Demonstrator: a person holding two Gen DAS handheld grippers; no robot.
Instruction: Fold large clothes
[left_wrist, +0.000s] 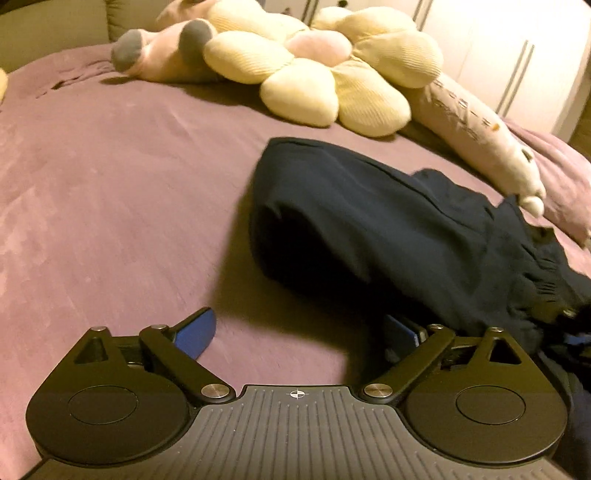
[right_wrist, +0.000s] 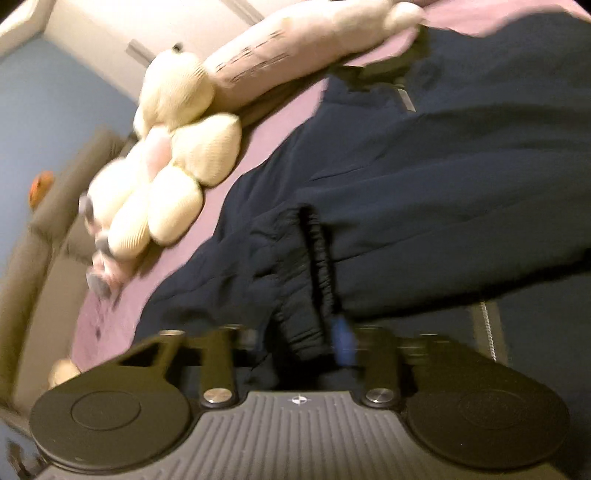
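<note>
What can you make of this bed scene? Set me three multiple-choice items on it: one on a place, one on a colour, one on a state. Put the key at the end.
1. In the left wrist view, where is the flower-shaped cushion relative to the dark garment?
A. Under it
B. Beyond it, further up the bed
C. On the floor

2. What colour is the bed cover?
A. Green
B. White
C. Mauve

3. How does the left gripper stand?
A. Wide open, gripping nothing
B. Shut on a plush toy
C. Shut on the cushion

Key:
1 B: the cushion lies past the garment's far edge.
2 C: mauve fabric spreads under everything.
3 A: its blue pads stand far apart, with only the bed cover between them.
</note>
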